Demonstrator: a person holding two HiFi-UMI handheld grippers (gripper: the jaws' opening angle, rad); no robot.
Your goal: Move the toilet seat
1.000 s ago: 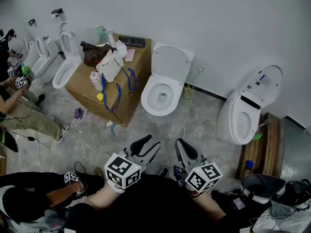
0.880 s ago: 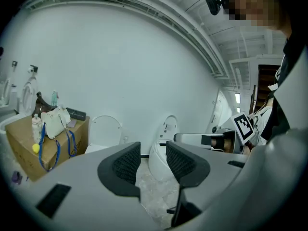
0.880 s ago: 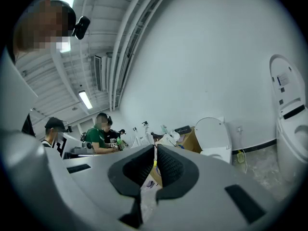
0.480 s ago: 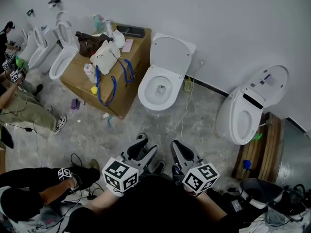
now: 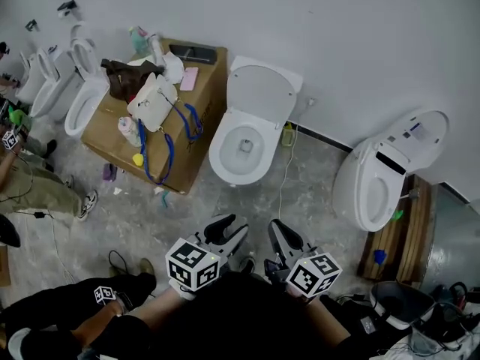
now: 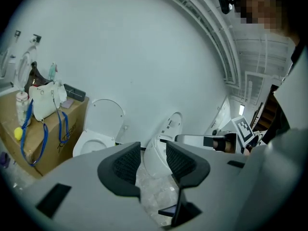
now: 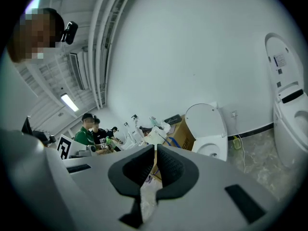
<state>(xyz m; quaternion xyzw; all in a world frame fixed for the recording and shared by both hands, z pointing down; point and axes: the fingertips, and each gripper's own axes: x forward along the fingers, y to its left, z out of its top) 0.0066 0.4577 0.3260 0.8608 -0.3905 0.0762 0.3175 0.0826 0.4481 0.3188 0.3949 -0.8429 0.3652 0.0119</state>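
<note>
A white toilet (image 5: 241, 147) stands against the wall in the head view, its seat and lid (image 5: 262, 94) raised upright. Both grippers hover side by side near the bottom of that view, well short of it. My left gripper (image 5: 227, 225) is open with nothing between its jaws; the left gripper view shows it (image 6: 153, 153) pointing toward a second white toilet (image 6: 161, 150), with the first toilet (image 6: 98, 129) off to the left. My right gripper (image 5: 279, 229) is shut on nothing; the right gripper view has it (image 7: 156, 163) below and left of the toilet (image 7: 208, 126).
A cardboard box (image 5: 201, 118) left of the toilet carries a white handbag (image 5: 152, 100), bottles and a dark bag. A second toilet (image 5: 375, 190) stands at the right beside a wooden pallet (image 5: 409, 231). More toilets (image 5: 79, 100) and people line the left; cables cross the floor.
The head view has shifted, so the box and the left toilets sit further left in the picture. Both grippers stay low and side by side, with their jaws unchanged.
</note>
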